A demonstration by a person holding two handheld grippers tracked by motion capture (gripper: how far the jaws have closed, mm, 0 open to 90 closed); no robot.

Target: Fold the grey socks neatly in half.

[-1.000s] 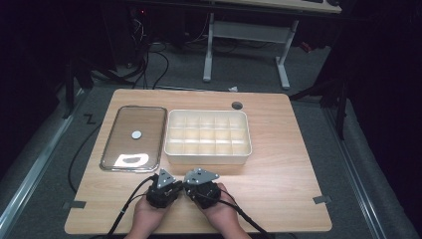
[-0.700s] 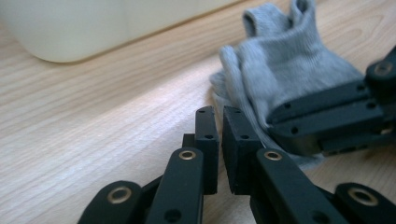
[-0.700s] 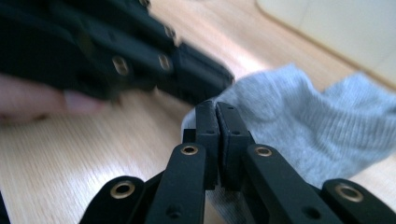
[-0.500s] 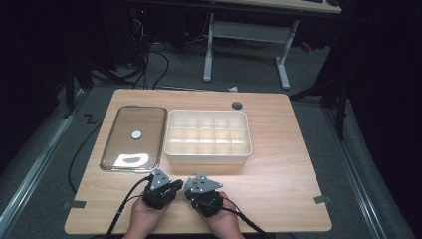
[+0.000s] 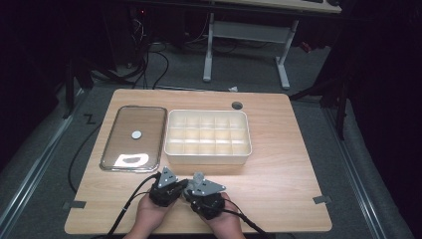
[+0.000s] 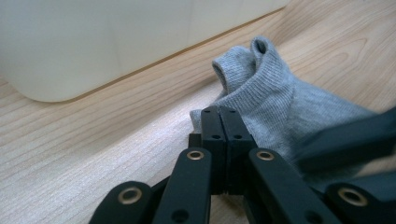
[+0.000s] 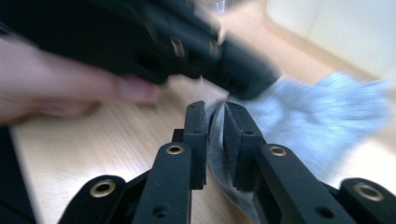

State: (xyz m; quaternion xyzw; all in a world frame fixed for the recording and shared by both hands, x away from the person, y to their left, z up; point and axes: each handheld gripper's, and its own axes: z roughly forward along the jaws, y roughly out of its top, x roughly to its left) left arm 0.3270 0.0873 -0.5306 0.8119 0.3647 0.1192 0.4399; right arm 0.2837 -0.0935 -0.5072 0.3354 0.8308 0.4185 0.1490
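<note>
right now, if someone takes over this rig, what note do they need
Left tool: shut on the grey sock, jaws pressed together at its edge.
Right tool: shut on the same sock, fabric between its jaws.
Both sit side by side at the near table edge, in front of the divided bin; the lid lies left of it.
Done: sock gripped by both tools.
Left: probably folding it and putting it in the bin.

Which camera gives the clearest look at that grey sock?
The left gripper view: the grey sock lies sharp on the wood, ribbed cuff plain. The right gripper view shows it blurred, pinched between the jaws. In the high view the grippers cover it.
</note>
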